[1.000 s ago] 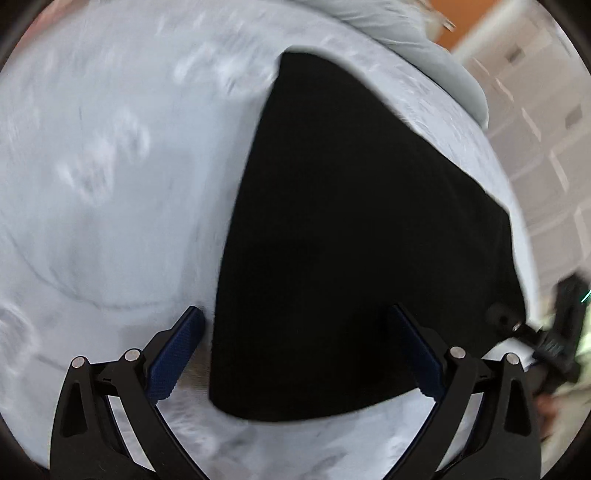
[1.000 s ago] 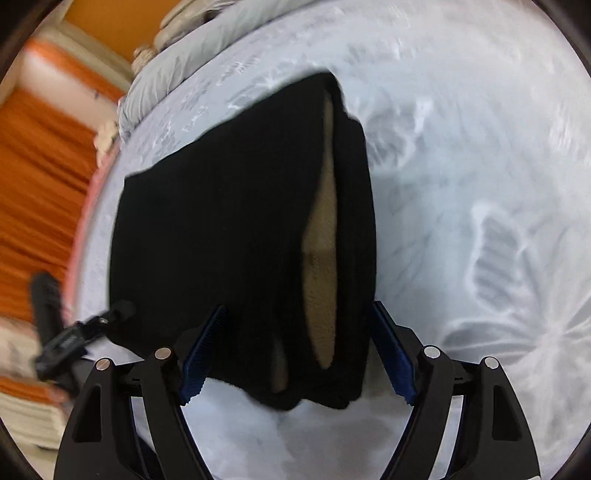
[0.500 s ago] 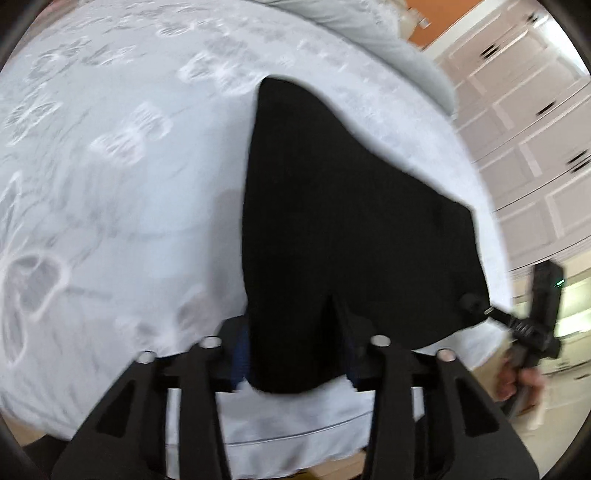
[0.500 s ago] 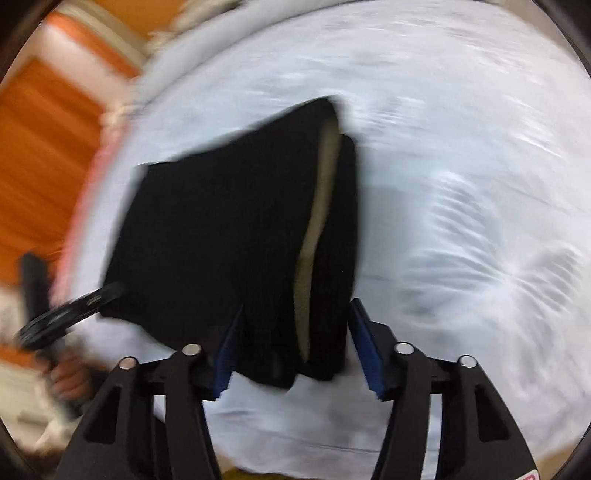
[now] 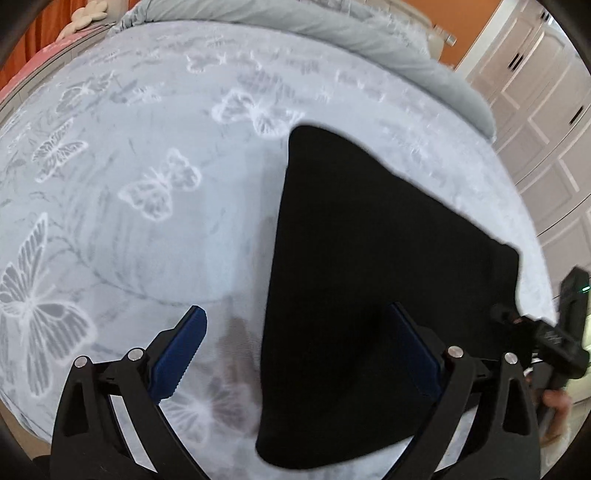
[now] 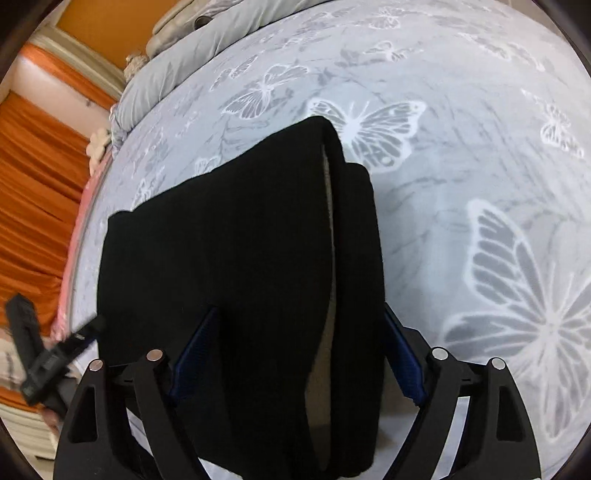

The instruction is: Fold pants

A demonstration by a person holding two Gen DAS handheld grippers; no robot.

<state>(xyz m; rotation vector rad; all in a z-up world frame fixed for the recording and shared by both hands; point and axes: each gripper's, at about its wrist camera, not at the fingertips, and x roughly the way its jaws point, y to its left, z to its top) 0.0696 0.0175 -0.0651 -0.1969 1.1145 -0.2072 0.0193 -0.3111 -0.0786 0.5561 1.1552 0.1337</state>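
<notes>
Left gripper (image 5: 299,350) released, blue-padded jaws spread wide at bottom of the left wrist view, nothing between them clamped; left pad (image 5: 177,360) over bare bedspread, right pad over the black cloth. Right gripper (image 6: 299,354) also spread, jaws either side of the folded edge at bottom centre of the right wrist view, pads not pressing the cloth as far as I can tell.

Black pants (image 5: 369,295) lie folded flat on the bedspread (image 5: 147,221), filling centre to lower right of the left wrist view. In the right wrist view the pants (image 6: 229,258) fill centre frame, a tan lining strip (image 6: 330,240) showing along a fold seam right of centre.

Bedspread is pale grey-blue with white butterfly print. Grey pillow (image 5: 332,26) along top of frame. White cabinet doors (image 5: 546,110) upper right, orange curtain (image 6: 33,177) left edge of the right wrist view. Each view shows the other gripper at its side edge.
</notes>
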